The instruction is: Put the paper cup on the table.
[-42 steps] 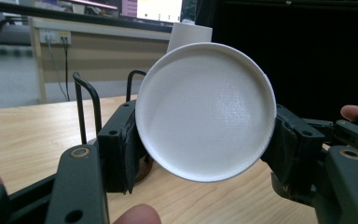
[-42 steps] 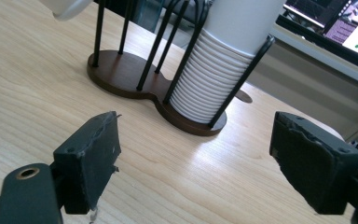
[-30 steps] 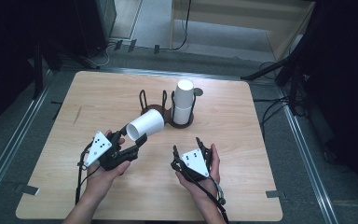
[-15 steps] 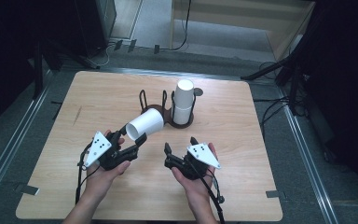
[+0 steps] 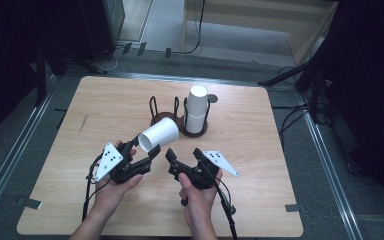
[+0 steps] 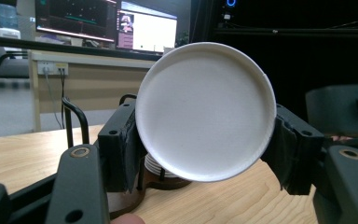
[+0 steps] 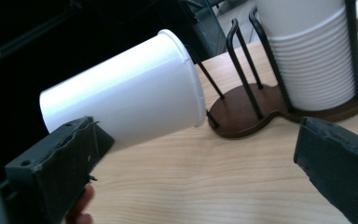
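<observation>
**One cup lifted in my left tongs, right tongs spread beside it**

On the left, my left hand (image 5: 115,187) holds the left gripper (image 5: 147,151) low over the near part of the wooden table (image 5: 105,110). Its jaws are closed on a white paper cup (image 5: 158,134), gripping it at the closed bottom end. The cup lies tipped on its side in the air, its open rim pointing away from me and to the right, toward the rack. In the left gripper view the cup's round flat base (image 6: 205,112) faces the camera squarely, with a black jaw pressed against each side of it.

Just right of that, my right hand (image 5: 197,197) holds the right gripper (image 5: 182,156), turned toward the held cup. Its jaws stand wide apart with nothing between them. In the right gripper view the cup (image 7: 121,93) hangs beyond my left-hand jaw, near it but not touching as far as I can tell, and bare table shows in the gap between the two jaws.

Further back and to the right, near the table's middle, stands a dark brown cup holder (image 5: 177,120) with thin black upright posts. Its left bay is free of cups; its right bay carries a stack of white cups (image 5: 196,109), standing upside down with the bottoms up, their rims showing as tight rings in the right gripper view (image 7: 317,60).
</observation>
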The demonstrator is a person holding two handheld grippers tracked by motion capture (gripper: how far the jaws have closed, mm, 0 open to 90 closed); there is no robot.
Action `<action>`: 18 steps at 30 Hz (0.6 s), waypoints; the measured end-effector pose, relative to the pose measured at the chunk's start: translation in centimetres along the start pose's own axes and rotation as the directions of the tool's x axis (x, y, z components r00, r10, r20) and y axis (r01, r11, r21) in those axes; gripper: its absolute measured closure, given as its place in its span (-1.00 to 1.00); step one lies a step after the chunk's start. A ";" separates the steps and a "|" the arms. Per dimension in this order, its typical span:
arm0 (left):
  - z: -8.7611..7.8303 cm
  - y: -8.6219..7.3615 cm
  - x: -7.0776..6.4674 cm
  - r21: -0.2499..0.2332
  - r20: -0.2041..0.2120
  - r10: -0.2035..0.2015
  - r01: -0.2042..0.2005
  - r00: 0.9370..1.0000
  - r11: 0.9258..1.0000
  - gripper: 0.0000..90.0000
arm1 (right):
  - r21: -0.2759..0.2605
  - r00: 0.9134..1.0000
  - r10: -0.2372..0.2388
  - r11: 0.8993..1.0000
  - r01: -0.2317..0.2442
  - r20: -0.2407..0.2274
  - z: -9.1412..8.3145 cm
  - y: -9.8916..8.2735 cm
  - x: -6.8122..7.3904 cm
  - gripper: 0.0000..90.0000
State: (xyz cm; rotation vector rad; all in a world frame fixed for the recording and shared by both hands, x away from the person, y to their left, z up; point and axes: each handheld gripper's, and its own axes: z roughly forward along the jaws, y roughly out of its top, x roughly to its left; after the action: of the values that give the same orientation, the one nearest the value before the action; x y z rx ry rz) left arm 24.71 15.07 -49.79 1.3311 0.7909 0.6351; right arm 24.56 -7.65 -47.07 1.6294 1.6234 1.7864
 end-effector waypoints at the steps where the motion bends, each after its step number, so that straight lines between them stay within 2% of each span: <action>1: 0.0 0.0 0.0 -0.002 -0.001 0.000 0.000 1.000 1.000 -0.21 | 0.002 1.000 0.030 1.000 -0.030 -0.006 0.1 0.0 0.1 -1.00; 4: 0.1 -0.2 -0.2 0.000 0.002 0.002 -0.002 1.000 1.000 -0.21 | 0.001 0.995 0.093 0.996 -0.093 -0.020 0.4 0.0 0.2 -1.00; 7: 0.2 -0.2 -0.3 -0.003 0.006 0.003 -0.003 1.000 1.000 -0.21 | 0.006 0.987 0.158 0.987 -0.158 -0.035 0.6 0.2 0.4 -1.00; 11: 0.2 -0.3 -0.5 -0.004 0.010 0.012 -0.011 1.000 1.000 -0.21 | 0.006 0.973 0.231 0.973 -0.231 -0.022 0.7 0.4 0.6 -1.00; 12: 0.2 -0.3 -0.6 -0.002 0.010 0.012 -0.012 1.000 1.000 -0.21 | 0.011 0.967 0.255 0.967 -0.255 -0.020 0.8 0.4 0.5 -1.00; 13: 0.3 -0.3 -0.6 -0.001 0.010 0.013 -0.013 1.000 1.000 -0.21 | 0.020 0.957 0.290 0.957 -0.290 -0.019 0.9 0.5 0.5 -1.00; 15: 0.3 -0.4 -0.7 -0.001 0.012 0.023 -0.023 1.000 1.000 -0.21 | 0.030 0.943 0.331 0.943 -0.330 -0.018 1.1 0.5 0.4 -1.00; 18: 0.3 -0.4 -0.8 0.001 0.016 0.027 -0.027 1.000 1.000 -0.21 | 0.043 0.918 0.396 0.918 -0.394 -0.027 1.4 0.5 0.3 -1.00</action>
State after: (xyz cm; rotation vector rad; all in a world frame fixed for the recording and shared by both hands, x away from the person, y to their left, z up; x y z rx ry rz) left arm 24.49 14.18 -50.09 1.3477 0.7620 0.6448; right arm 25.81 -6.83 -46.77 2.0745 1.4208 1.9851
